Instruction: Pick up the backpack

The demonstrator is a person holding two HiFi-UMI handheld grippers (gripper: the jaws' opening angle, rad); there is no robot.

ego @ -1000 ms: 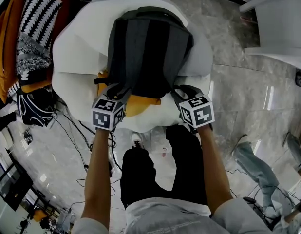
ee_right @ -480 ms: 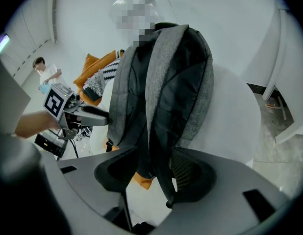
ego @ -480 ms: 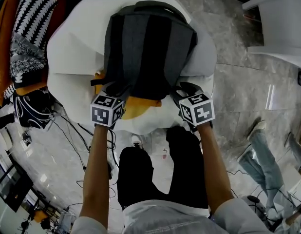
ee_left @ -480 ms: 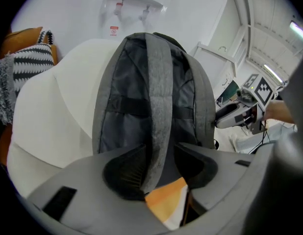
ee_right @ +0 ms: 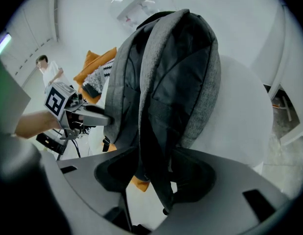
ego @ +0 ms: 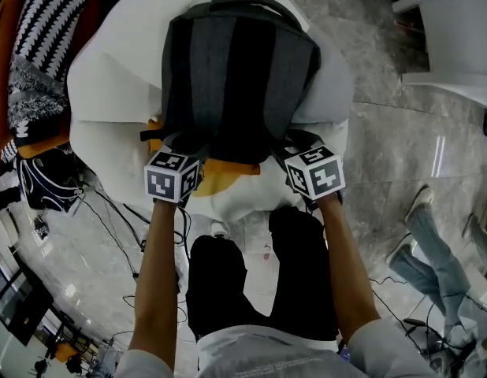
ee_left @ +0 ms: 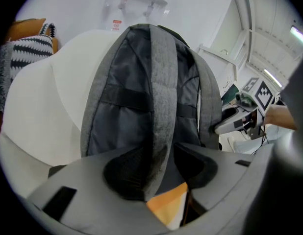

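A dark grey backpack [ego: 236, 77] lies straps-up on a white cushioned seat [ego: 102, 93]. My left gripper [ego: 184, 146] is at the backpack's near left corner. In the left gripper view the light grey strap [ee_left: 160, 97] runs between the wide jaws of that gripper [ee_left: 161, 163], which do not clamp it. My right gripper [ego: 295, 144] is at the near right corner. Its jaws [ee_right: 154, 173] are opening, with the dark strap [ee_right: 151, 141] hanging loose between them. An orange cushion [ego: 220, 173] peeks out under the backpack.
Black-and-white patterned pillows [ego: 39, 46] lie at the left on an orange sofa. A black bag [ego: 50, 181] and cables [ego: 117, 211] are on the stone floor. White furniture [ego: 456, 30] stands at the upper right. Another person's legs [ego: 440, 250] are at the right.
Both grippers have sunk a little at the backpack's near edge. The backpack has settled onto the white seat and now fills more of the view.
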